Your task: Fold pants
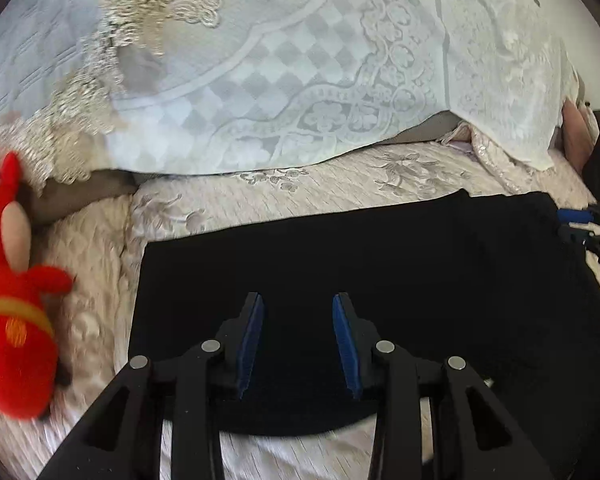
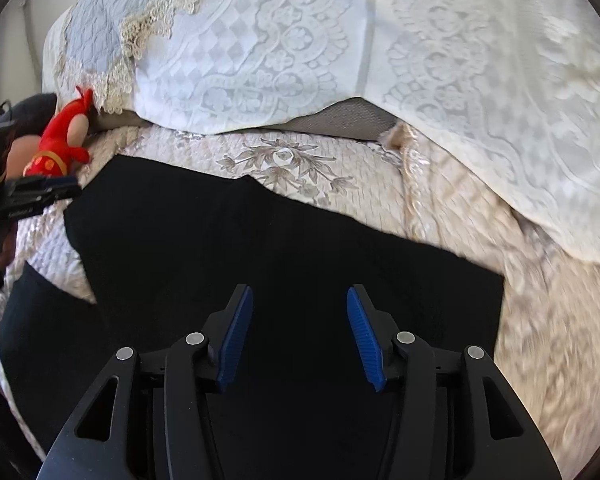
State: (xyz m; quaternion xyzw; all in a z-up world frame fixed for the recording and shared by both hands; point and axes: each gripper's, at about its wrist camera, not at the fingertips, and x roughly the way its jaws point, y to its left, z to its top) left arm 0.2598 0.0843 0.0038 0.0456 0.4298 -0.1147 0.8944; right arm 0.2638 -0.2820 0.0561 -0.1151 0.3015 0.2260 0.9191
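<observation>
- black pants (image 2: 284, 264) lie flat on the quilted cream bedspread (image 2: 480, 240), in front of the white lace cover (image 2: 460, 60); they look already part-folded into a broad dark slab
- long axis runs left-right across both views; left end near the red plush toy (image 2: 60, 148), right end is a clean straight edge
- left gripper (image 1: 298, 320) over the left portion of the pants, jaws apart, nothing between the blue pads (image 1: 252, 336)
- right gripper (image 2: 300, 320) over the right portion, also spread wide, empty; cannot tell if either tip touches the cloth
- each gripper sits above its own end, so neither is clearly nearer; pants lie straight ahead of and under both tools
- judgement: next fold likely brings one short end over the other along that axis; right edge looks the easier pinch
- pants: matte, soft, no sheen, few visible creases; limp, will sag once lifted
- bedspread: embroidered floral, ribbed, grippy; lace cover has checker and scallop pattern with fringed beige trim
- toy: fuzzy, rounded, just beside the pants' left edge, could snag
</observation>
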